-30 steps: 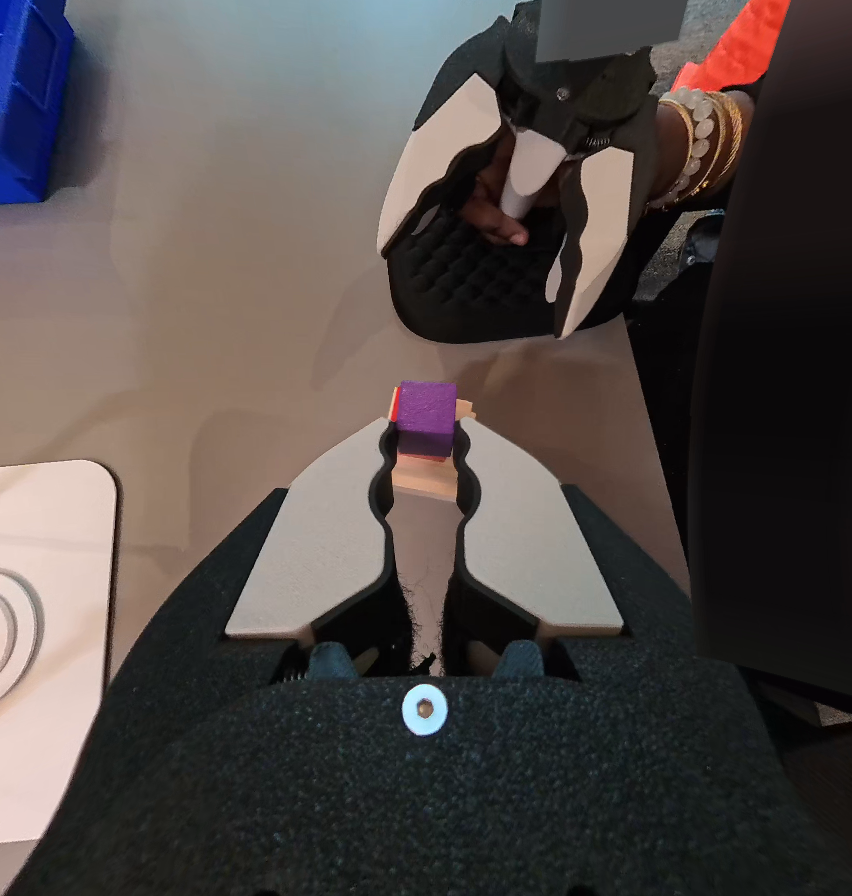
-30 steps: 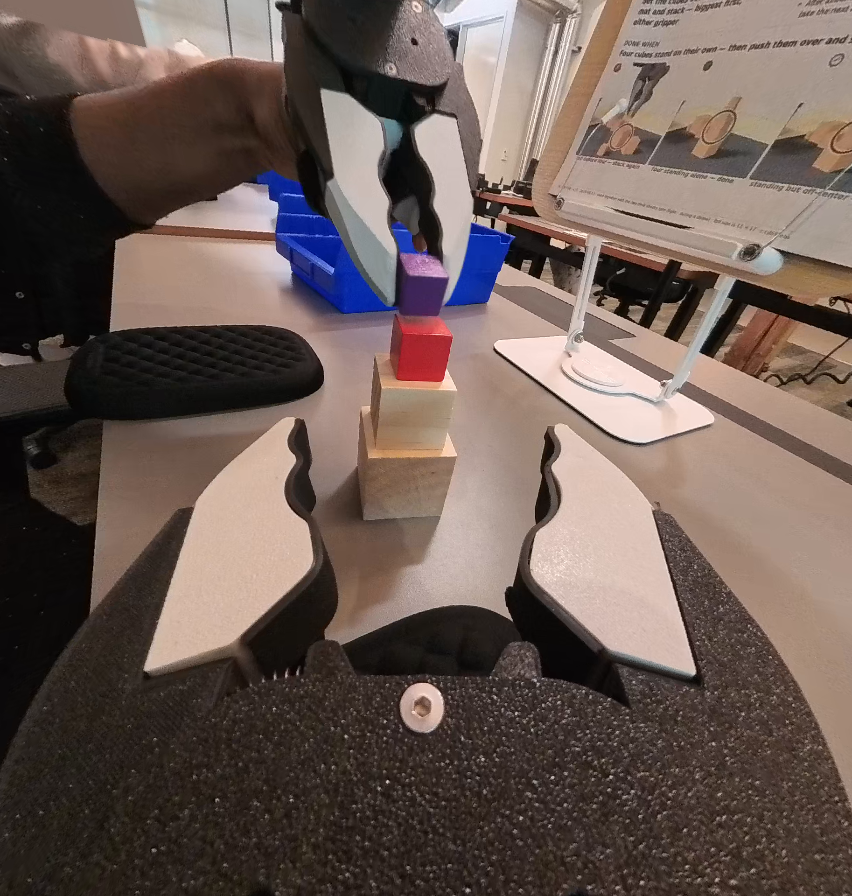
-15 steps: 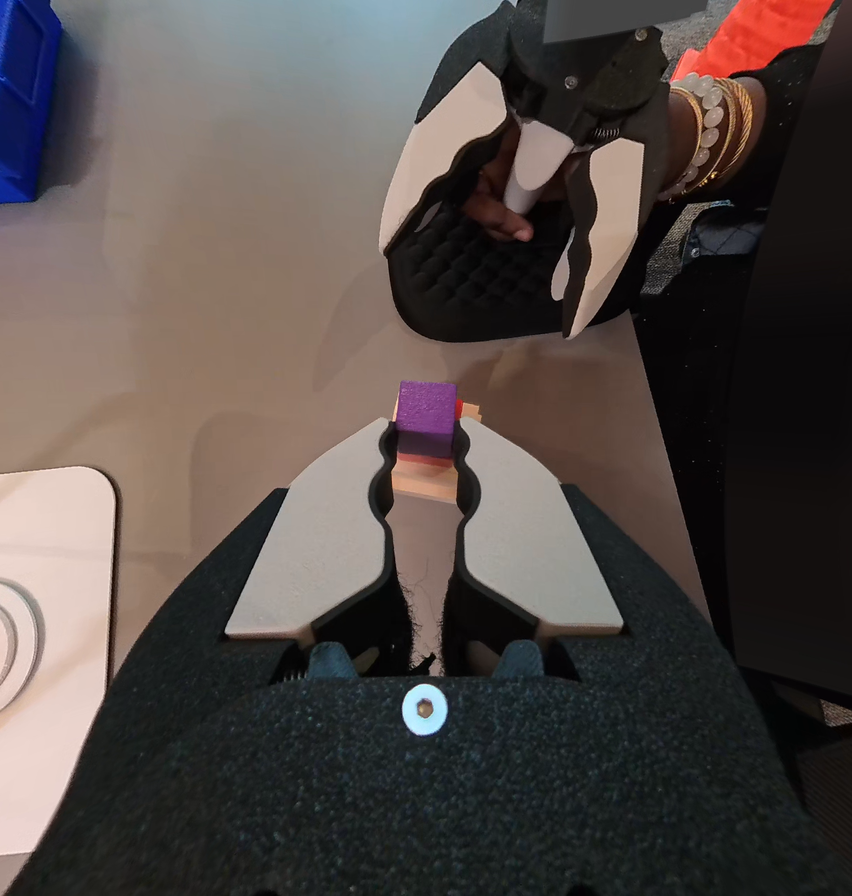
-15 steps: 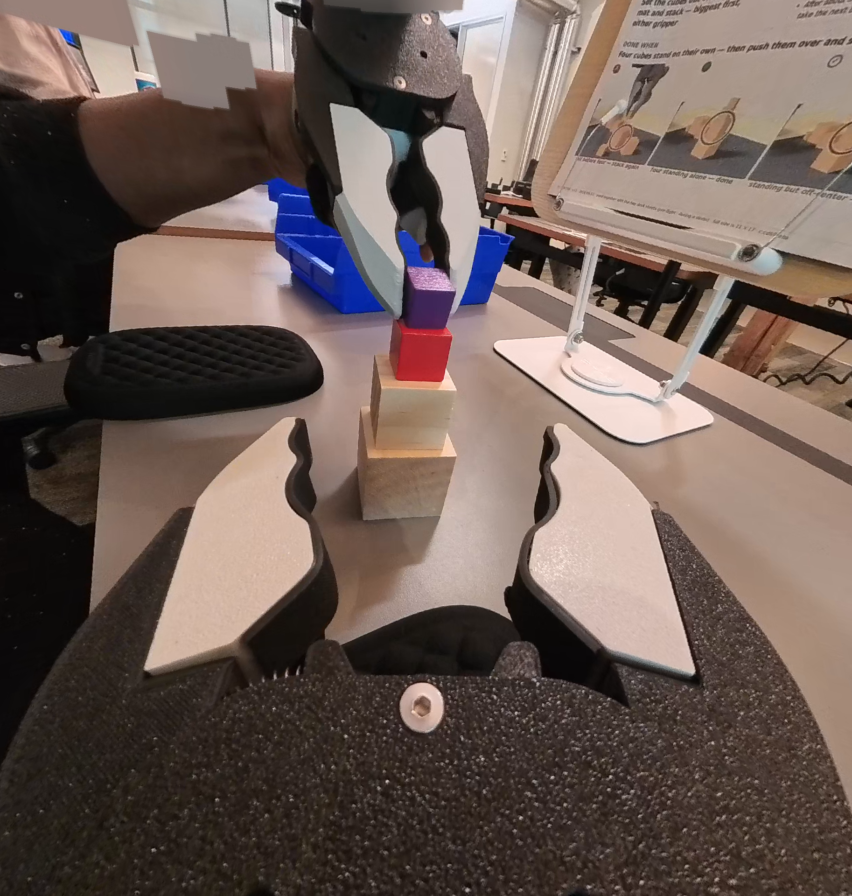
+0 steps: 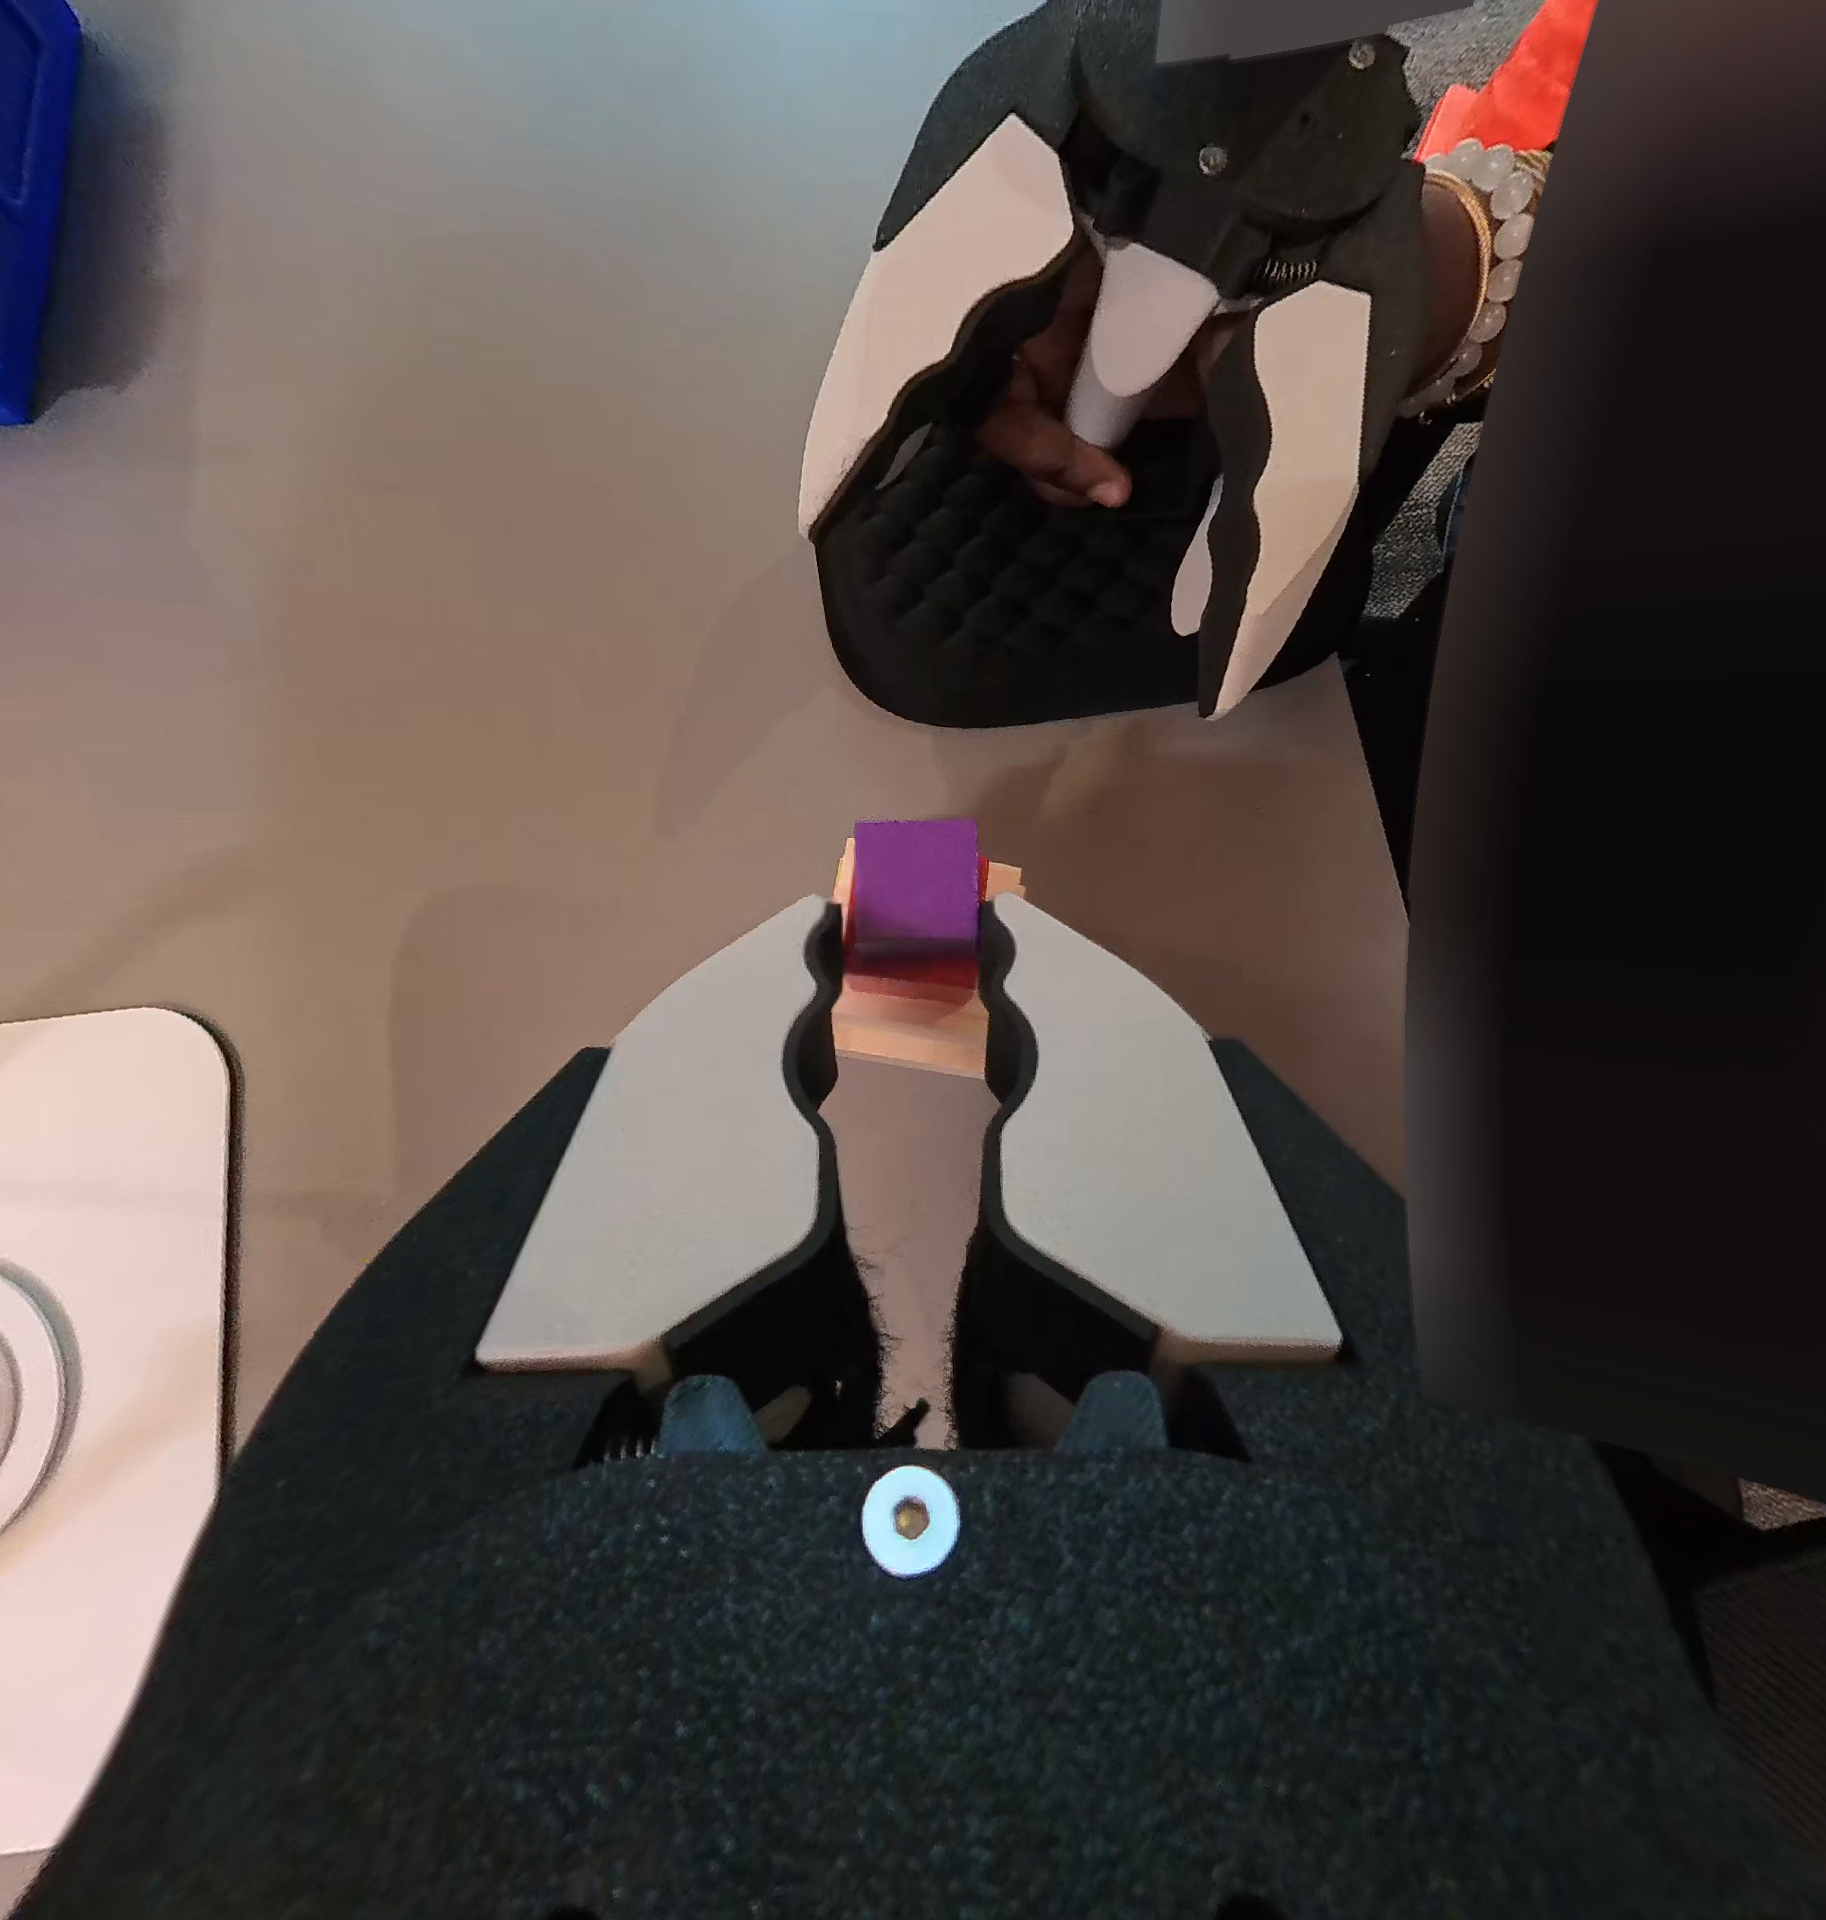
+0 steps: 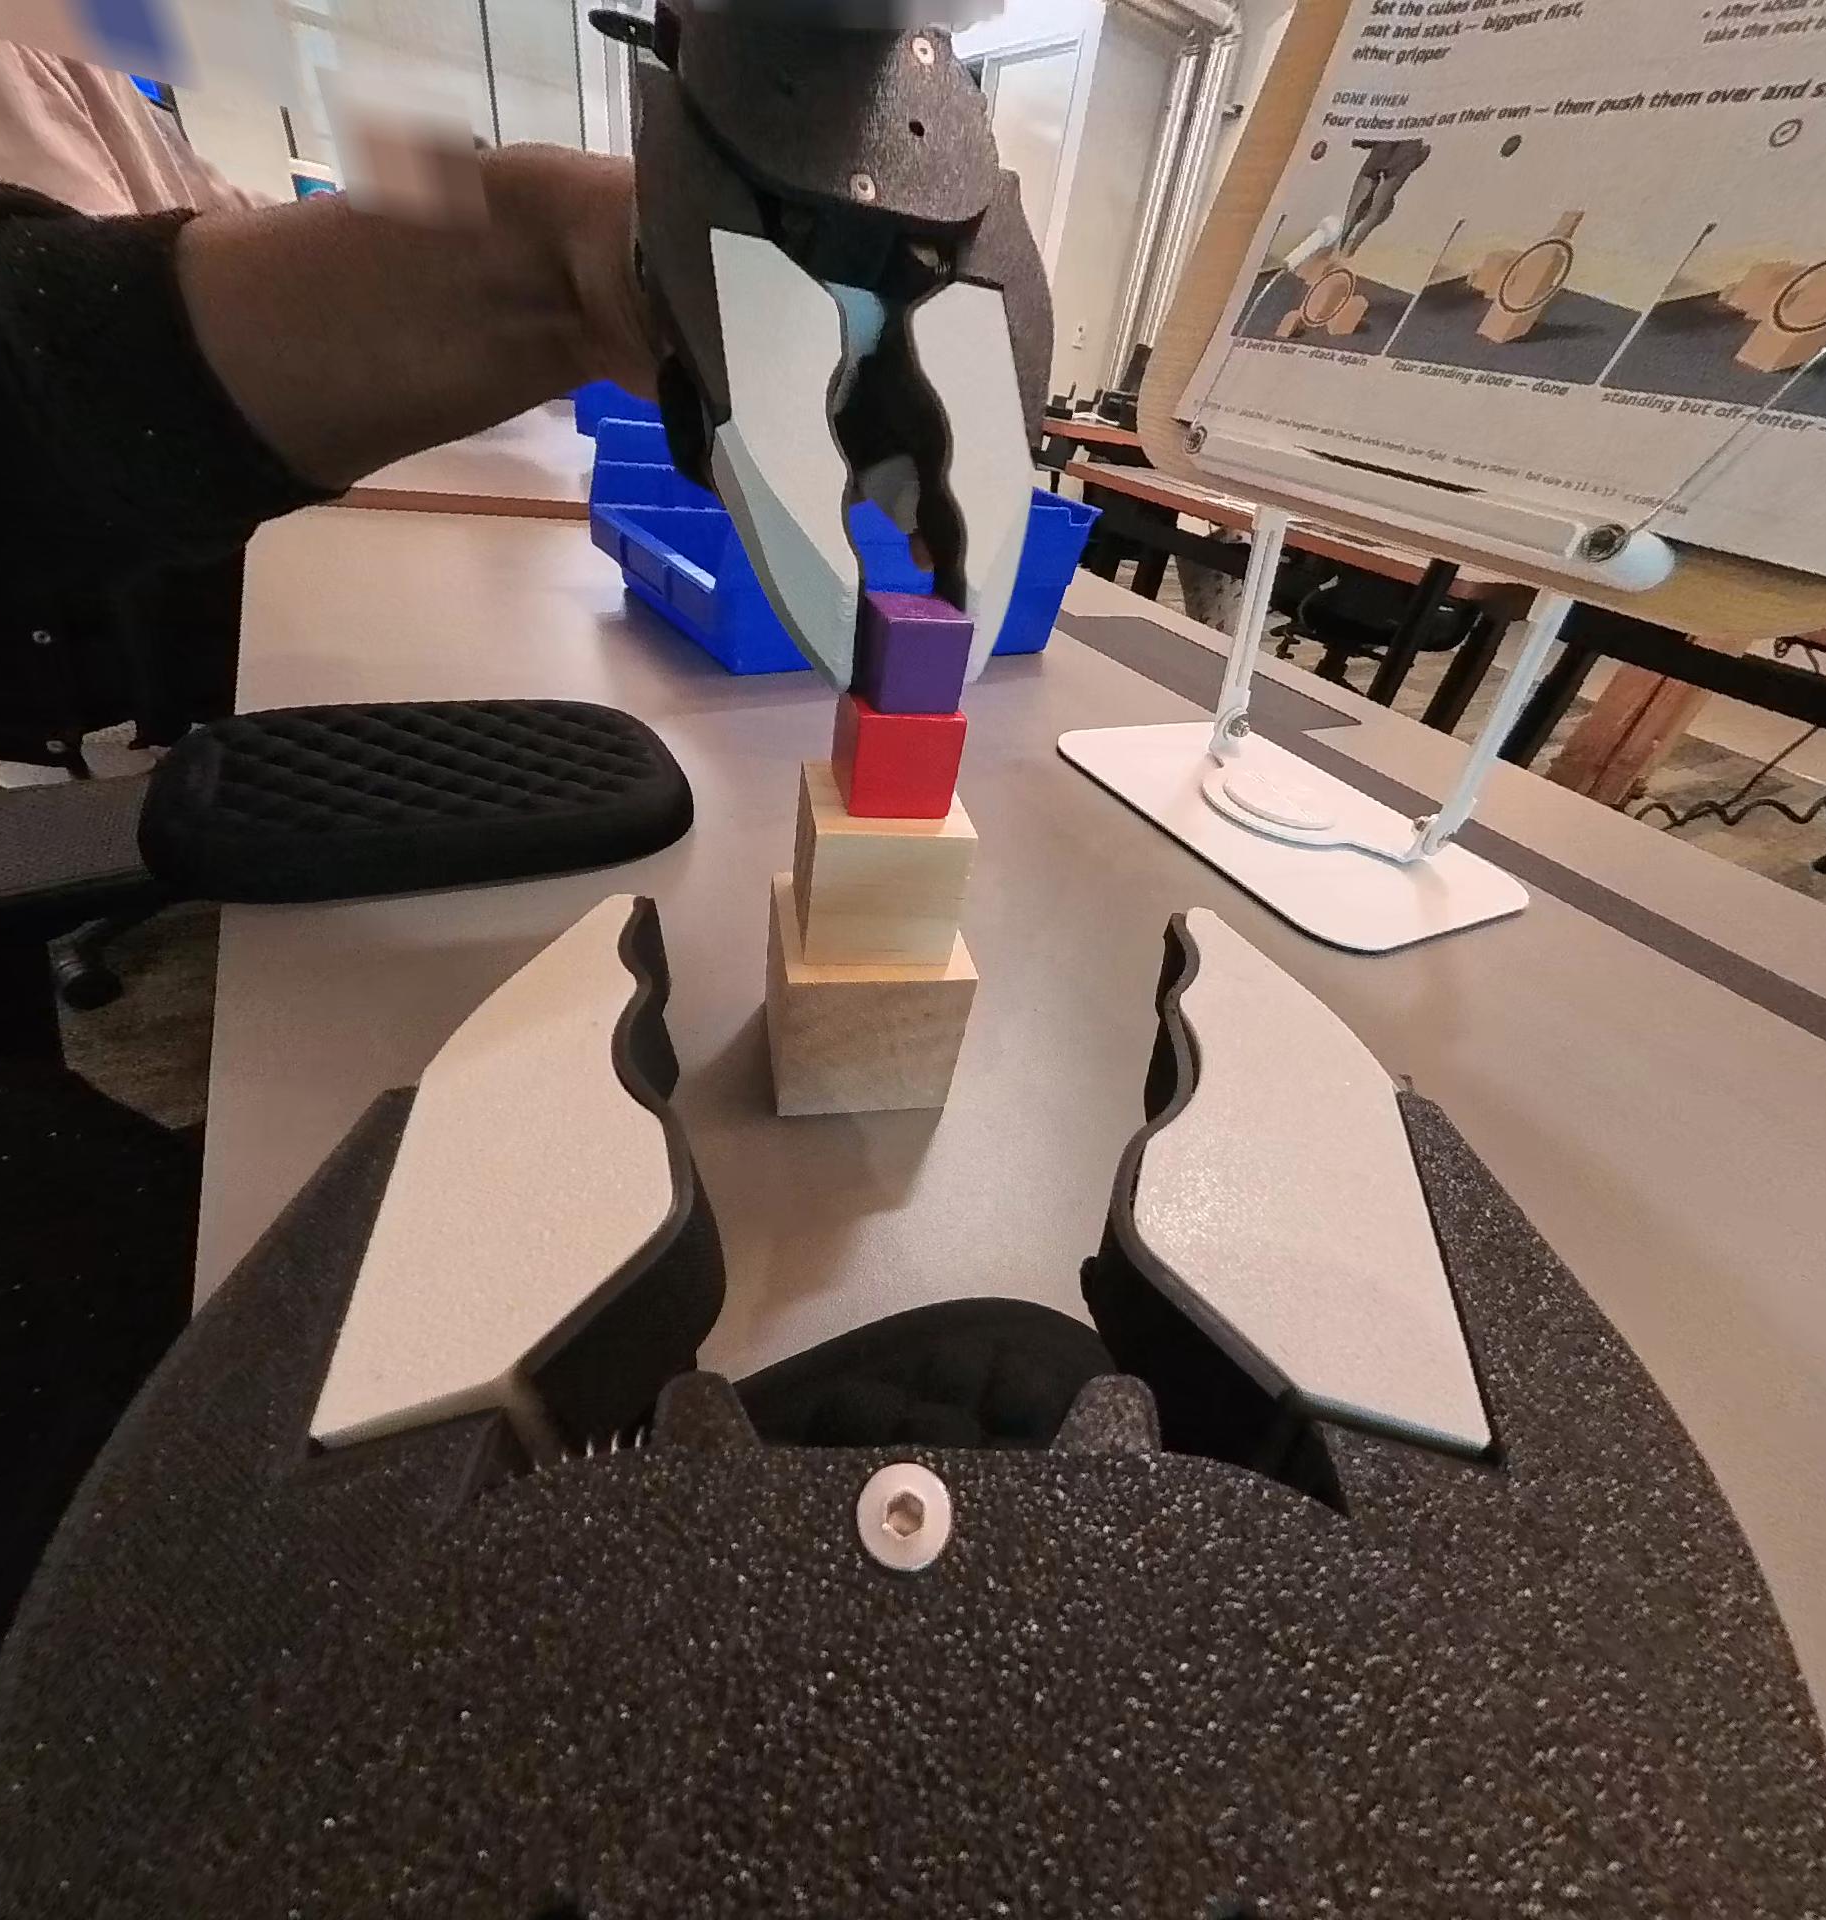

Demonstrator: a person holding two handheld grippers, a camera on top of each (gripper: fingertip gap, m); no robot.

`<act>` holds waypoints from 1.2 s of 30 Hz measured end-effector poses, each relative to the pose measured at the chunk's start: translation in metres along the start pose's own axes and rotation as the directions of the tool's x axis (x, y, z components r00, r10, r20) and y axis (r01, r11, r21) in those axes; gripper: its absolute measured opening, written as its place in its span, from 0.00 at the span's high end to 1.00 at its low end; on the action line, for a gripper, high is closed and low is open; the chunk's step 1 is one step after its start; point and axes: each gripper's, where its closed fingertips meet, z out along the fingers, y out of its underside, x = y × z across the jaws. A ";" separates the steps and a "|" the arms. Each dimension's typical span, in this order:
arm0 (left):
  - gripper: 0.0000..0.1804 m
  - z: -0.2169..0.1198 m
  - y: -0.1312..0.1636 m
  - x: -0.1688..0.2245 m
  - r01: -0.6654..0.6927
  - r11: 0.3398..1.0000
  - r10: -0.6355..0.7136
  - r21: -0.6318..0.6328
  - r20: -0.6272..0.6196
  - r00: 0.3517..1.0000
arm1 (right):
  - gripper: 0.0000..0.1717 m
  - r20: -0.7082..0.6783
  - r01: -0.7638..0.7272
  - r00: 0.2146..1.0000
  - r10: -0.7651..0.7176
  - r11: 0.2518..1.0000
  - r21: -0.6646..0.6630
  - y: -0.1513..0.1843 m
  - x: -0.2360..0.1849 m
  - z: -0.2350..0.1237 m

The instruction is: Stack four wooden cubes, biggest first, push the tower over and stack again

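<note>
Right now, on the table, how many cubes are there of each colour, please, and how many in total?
Purple cube: 1, top of the stack, between the fingertips of the left tongs
Red cube: 1
Plain wooden cubes: 2, the lowest two
Total: 4 cubes, all in one stack

bare table between my open right gripper and the block stack; armrest flanks left, stand base right.
</note>
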 end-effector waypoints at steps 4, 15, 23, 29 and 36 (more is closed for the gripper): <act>0.85 0.000 0.000 0.000 -0.002 1.000 0.002 -0.001 -0.004 1.000 | 0.48 0.000 0.000 1.000 0.000 1.000 0.000 0.000 0.000 0.000; 0.85 -0.003 -0.001 -0.001 -0.008 1.000 0.008 0.005 -0.005 1.000 | 0.48 0.000 0.001 1.000 -0.001 1.000 -0.002 0.000 0.000 0.000; 0.78 -0.018 -0.015 0.009 0.044 0.986 -0.036 0.158 -0.047 0.998 | 0.48 0.000 -0.002 1.000 0.002 1.000 0.001 0.000 0.000 0.000; 0.45 -0.040 -0.019 0.012 0.090 0.925 -0.098 0.369 0.004 0.995 | 0.48 -0.001 0.003 1.000 -0.003 1.000 -0.001 0.000 0.000 0.000; 0.19 -0.066 -0.022 0.019 0.082 0.743 -0.195 0.664 0.098 0.976 | 0.48 -0.001 -0.002 1.000 0.002 1.000 0.002 0.000 0.001 0.000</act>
